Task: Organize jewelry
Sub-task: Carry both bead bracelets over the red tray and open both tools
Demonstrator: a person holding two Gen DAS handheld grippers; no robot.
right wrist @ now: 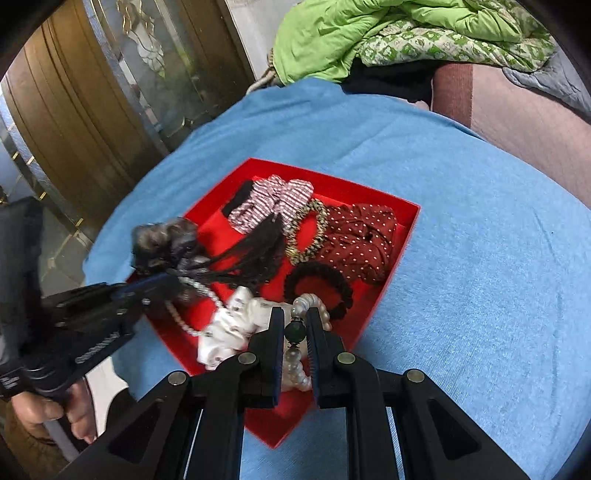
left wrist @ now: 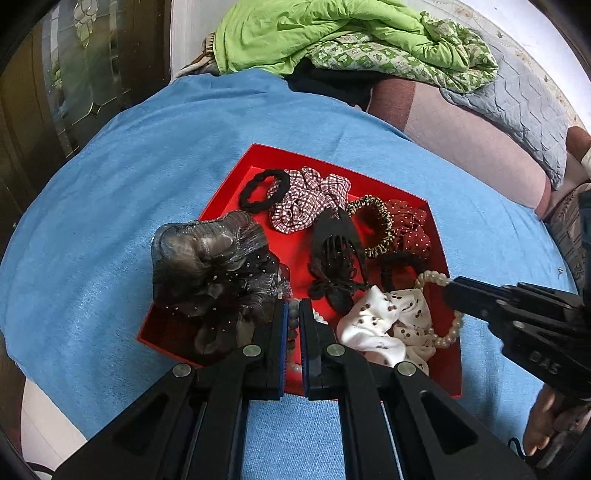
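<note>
Clamping beads: left gripper [left wrist: 293, 317] grasps grey strand [left wrist: 293, 325], right gripper [right wrist: 295, 325] pearl bracelet [right wrist: 295, 365], near edge of red tray [left wrist: 439, 236] (crowded). Risk: lifting snags white scrunchie [left wrist: 384, 325].

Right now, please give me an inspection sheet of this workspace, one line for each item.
Surface: blue cloth over a rounded top.
Job's things: red tray holds scrunchies, a black hair claw, a grey gauze bow at its left edge and pearl strands.
Clutter: nothing seen on the cloth outside the tray.
Grippers: left gripper closed on grey beads; right gripper closed on the pearl bracelet at its dark green bead.
Cables: nothing seen.
Surroundings: green quilt behind; glass-panelled door to the left.
</note>
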